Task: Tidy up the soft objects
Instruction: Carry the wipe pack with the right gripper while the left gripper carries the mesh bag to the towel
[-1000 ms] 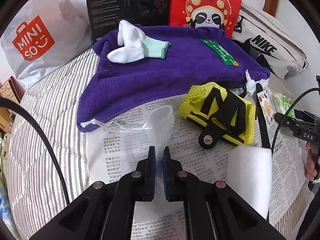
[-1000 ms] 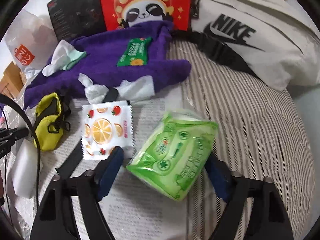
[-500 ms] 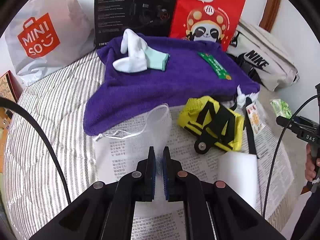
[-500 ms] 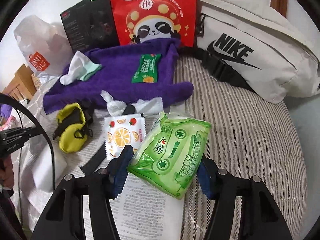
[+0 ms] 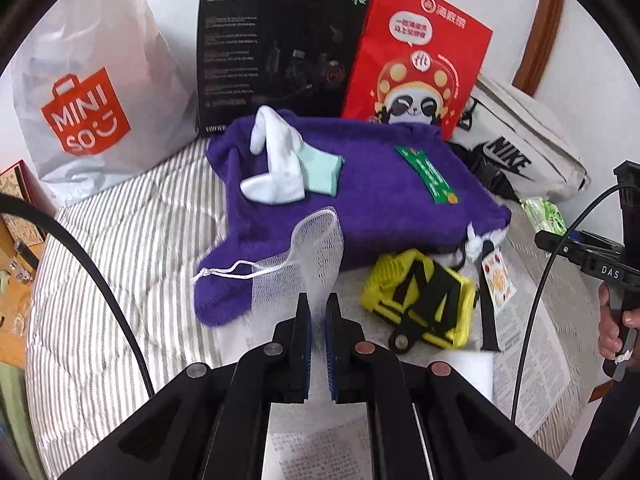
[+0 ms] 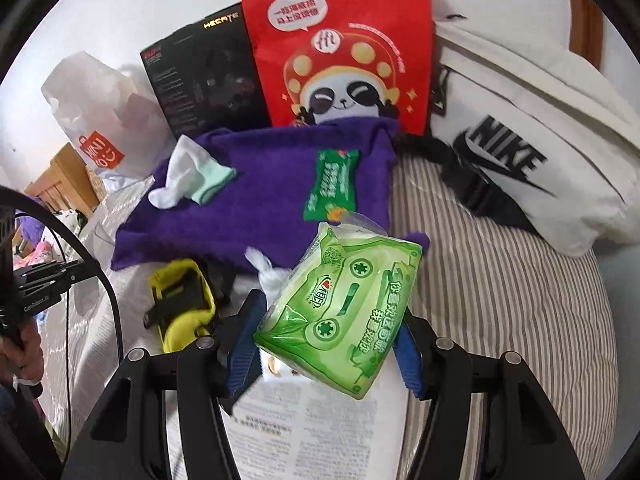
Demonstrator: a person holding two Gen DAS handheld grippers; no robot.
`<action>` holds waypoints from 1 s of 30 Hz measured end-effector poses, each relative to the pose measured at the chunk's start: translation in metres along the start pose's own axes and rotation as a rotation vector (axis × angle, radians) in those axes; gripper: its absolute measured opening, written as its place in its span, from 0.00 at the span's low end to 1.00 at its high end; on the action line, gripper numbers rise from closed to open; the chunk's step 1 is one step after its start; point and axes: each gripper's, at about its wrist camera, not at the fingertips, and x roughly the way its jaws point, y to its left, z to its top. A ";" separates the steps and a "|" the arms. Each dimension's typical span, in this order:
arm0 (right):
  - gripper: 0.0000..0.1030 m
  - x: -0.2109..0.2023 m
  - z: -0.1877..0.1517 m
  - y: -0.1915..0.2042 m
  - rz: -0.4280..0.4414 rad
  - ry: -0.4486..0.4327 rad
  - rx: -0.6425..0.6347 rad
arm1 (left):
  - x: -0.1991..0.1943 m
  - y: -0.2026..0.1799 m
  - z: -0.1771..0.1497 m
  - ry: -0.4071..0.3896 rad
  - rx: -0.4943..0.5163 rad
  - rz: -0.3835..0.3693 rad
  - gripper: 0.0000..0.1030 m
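- The left gripper (image 5: 318, 322) has its jaws pressed nearly together, pinching the lower edge of a white net drawstring pouch (image 5: 308, 256); the pouch stands up from the jaws in front of the purple towel, its white cord (image 5: 224, 272) trailing to the left.
- The right gripper (image 6: 326, 344) has its jaws spread about halfway and clamped on the two sides of a green plastic pack of tissues (image 6: 344, 312), which sits tilted between the blue pads and lifted off the newspaper (image 6: 296, 432) below.
- The green pack carries a cassette-tape drawing and Chinese characters too small to read.
- A purple fluffy towel (image 5: 372, 208) lies on the striped bed (image 6: 500, 288); on it rest a white and mint-green sock (image 5: 288, 164) and a flat green packet (image 5: 430, 174).
- A yellow mesh pouch with black straps (image 5: 420, 300) lies on the newspaper just in front of the towel.
- A white plastic shopping bag (image 5: 88, 112) reads "MINISO" on an orange logo.
- A black carton (image 5: 276, 52) reads "HECATE", "G2" and "EDIFIER".
- A red paper bag (image 5: 416, 64) shows a panda and Chinese characters.
- A white fabric bag (image 6: 532, 148) reads "NIKE" in black.
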 end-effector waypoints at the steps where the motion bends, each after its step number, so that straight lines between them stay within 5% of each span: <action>1: 0.58 0.001 0.005 0.002 0.004 -0.003 -0.005 | 0.000 0.002 0.003 -0.003 -0.004 0.000 0.07; 19: 0.58 0.072 0.076 0.000 0.031 0.047 -0.014 | 0.019 0.013 0.069 -0.055 -0.041 -0.027 0.07; 30: 0.58 0.127 0.067 -0.004 0.045 0.177 0.001 | 0.046 0.020 0.080 -0.014 -0.043 -0.016 0.07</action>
